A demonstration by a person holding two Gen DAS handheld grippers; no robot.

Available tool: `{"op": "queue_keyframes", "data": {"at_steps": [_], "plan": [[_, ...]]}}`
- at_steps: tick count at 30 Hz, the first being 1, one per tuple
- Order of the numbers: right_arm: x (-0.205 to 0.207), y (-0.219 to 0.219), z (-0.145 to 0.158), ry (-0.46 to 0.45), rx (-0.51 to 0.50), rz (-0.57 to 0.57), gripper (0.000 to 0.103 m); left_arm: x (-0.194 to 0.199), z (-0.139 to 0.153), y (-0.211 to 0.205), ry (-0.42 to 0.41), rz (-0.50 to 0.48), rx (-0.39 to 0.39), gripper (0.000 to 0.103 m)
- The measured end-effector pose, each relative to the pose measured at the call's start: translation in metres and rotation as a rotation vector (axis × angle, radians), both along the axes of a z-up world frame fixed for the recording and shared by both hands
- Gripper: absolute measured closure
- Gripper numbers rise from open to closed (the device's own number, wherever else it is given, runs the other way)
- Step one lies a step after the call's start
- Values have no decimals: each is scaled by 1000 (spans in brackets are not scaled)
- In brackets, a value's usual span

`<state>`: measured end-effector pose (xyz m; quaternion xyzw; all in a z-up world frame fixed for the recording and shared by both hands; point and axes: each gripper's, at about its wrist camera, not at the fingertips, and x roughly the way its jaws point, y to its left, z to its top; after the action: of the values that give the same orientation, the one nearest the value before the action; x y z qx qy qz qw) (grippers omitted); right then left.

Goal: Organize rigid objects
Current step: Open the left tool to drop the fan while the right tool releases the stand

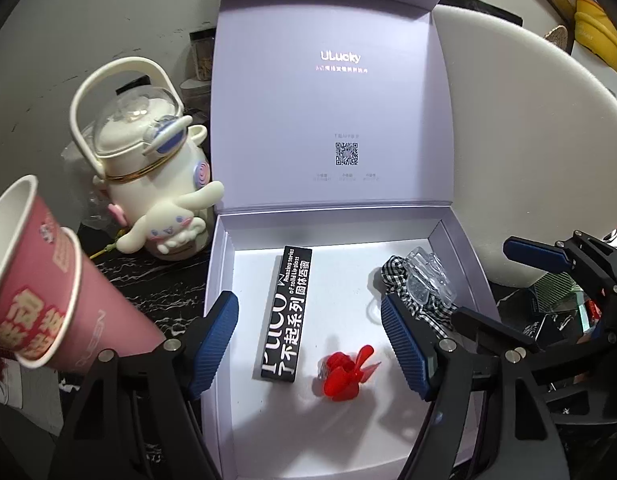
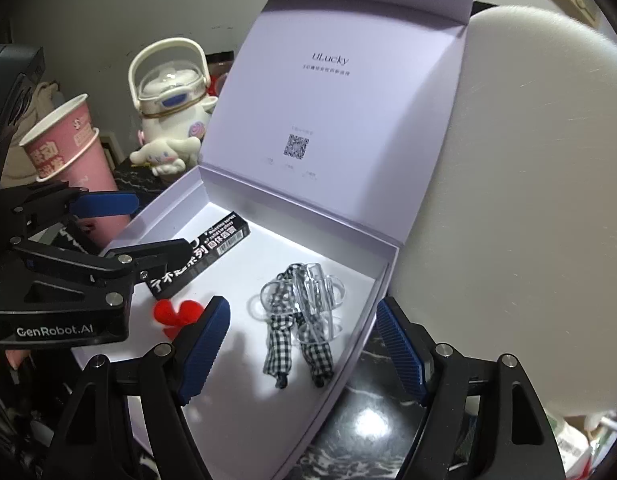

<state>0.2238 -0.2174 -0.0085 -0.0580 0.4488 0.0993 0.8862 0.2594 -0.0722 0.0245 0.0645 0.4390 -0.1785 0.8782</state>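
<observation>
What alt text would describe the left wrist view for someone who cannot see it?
An open white gift box holds a black lip-gloss carton, a red hair clip and a clear clip with checked ribbon. The open left gripper hovers above it, with a cartoon kettle and pink paper cups alongside.

I see the open box (image 1: 460, 256) on the bench (image 1: 156, 280), its lid (image 1: 328, 100) standing up at the back. Inside lie the carton (image 1: 286, 316) on the left, the propeller (image 1: 346, 366) just right of its near end, and the hair clip (image 1: 422, 288) by the right wall. Left of the box stand the kettle (image 1: 156, 168) and, nearer me, stacked cups (image 1: 40, 280).
</observation>
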Motion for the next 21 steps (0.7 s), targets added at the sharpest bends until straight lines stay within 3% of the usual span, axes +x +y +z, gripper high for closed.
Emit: {"op": "queue_keyframes", "data": {"at_steps": [19, 21], "plan": [[-54, 6, 41, -89, 5, -15, 25, -52, 33, 13, -85, 12, 8, 29], [-62, 6, 45, -100, 5, -20, 24, -58, 36, 15, -93, 15, 6, 21]]}}
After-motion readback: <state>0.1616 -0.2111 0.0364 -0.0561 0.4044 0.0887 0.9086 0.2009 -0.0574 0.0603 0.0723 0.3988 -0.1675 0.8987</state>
